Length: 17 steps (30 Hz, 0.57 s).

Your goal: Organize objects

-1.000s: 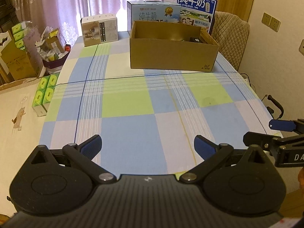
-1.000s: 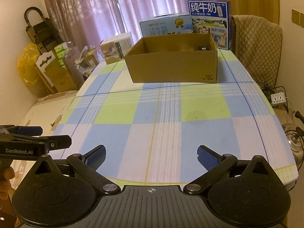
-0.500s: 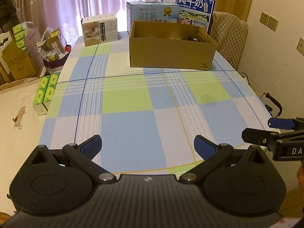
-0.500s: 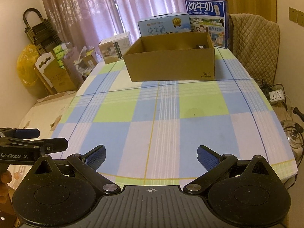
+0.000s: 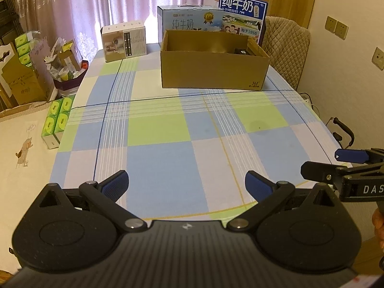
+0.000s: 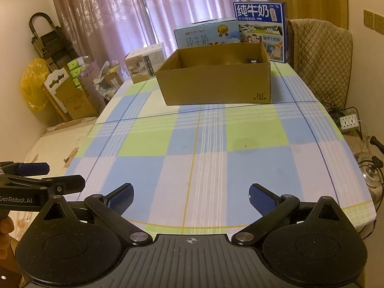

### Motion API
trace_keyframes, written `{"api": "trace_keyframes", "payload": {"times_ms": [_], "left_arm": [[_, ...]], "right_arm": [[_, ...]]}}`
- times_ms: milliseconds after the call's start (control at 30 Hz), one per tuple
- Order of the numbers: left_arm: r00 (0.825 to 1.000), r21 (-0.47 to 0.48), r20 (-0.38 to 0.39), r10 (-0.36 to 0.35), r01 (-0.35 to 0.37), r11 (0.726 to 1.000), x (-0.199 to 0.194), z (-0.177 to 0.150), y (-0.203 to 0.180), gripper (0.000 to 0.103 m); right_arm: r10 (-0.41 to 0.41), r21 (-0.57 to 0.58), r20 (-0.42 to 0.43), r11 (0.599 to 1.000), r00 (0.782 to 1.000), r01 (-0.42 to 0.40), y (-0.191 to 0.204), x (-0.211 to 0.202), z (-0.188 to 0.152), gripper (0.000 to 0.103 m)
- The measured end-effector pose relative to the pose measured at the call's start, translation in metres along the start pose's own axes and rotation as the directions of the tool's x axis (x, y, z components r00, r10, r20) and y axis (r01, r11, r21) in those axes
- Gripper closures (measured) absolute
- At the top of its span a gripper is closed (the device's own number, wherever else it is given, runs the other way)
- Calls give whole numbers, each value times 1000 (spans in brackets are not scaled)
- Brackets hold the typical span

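An open brown cardboard box [image 5: 212, 72] [image 6: 216, 85] stands at the far side of the checked tablecloth [image 5: 168, 129] [image 6: 211, 144]. A small black object [image 5: 242, 51] [image 6: 252, 60] lies inside it by the right wall; the rest of the inside is hidden. My left gripper [image 5: 186, 184] hangs open over the table's near edge, holding nothing. My right gripper [image 6: 191, 198] is open too, also empty, at the near edge. Each gripper shows from the side in the other's view: the right gripper [image 5: 340, 165], the left gripper [image 6: 36, 177].
Two blue milk cartons [image 5: 192, 21] [image 5: 242, 12] stand behind the box, a white product box [image 5: 123, 40] to its left. Green tissue packs [image 5: 57, 117] and cluttered cardboard boxes [image 5: 21, 79] sit left of the table. A quilted chair [image 6: 321, 57] and a power strip [image 6: 349, 122] are on the right.
Both grippers have drawn back slightly from the table, so its near edge now shows in both views. Both stay open.
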<state>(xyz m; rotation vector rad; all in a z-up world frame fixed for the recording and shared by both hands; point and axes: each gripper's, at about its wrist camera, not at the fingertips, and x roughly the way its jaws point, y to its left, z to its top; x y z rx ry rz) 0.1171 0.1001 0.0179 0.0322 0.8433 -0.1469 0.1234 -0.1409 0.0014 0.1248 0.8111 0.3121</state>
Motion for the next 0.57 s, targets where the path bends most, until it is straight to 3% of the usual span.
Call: {"api": "trace_keyframes", "payload": {"times_ms": [567], "left_arm": [[1000, 5, 10, -9, 9, 1000, 6, 6, 0, 1]], "right_arm": [[-8, 4, -11, 1000, 1000, 8, -3, 7, 4, 4]]}}
